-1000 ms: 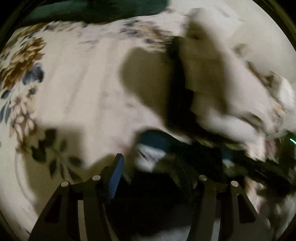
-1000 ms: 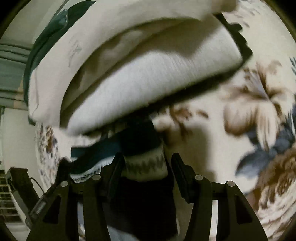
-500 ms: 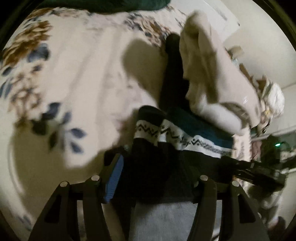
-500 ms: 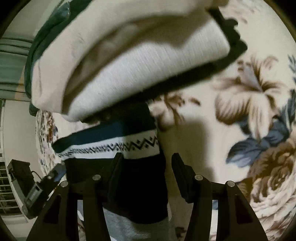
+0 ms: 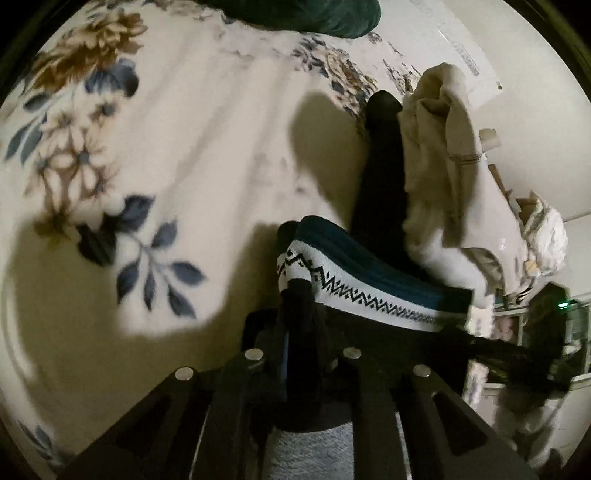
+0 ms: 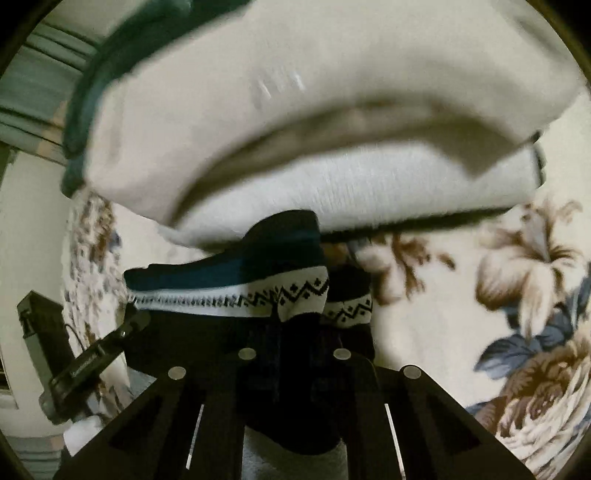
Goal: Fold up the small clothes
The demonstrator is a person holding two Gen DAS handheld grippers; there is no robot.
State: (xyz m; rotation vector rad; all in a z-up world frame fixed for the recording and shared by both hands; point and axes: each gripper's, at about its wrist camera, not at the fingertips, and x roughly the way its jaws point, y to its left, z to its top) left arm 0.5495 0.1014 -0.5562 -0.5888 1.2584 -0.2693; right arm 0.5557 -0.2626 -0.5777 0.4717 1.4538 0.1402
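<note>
A small dark knit garment (image 5: 354, 295) with a teal band and a white zigzag stripe is stretched between both grippers above a floral bedspread (image 5: 184, 147). My left gripper (image 5: 303, 328) is shut on one dark end of it. My right gripper (image 6: 295, 332) is shut on the other end (image 6: 258, 288); the stripe folds over just ahead of its jaws. The other gripper shows as a dark shape at the right in the left wrist view (image 5: 517, 354) and at the lower left in the right wrist view (image 6: 92, 362).
A stack of folded cream and white clothes (image 6: 314, 129) on a black one (image 5: 380, 166) lies right behind the garment. A dark green cloth (image 5: 314, 14) lies at the far edge of the bed. The bedspread (image 6: 498, 277) extends to the right.
Both grippers' jaws have closed from wide open onto the garment's dark ends. The garment has pulled out into a taut band, and the folded stack looks nearer in the right wrist view.
</note>
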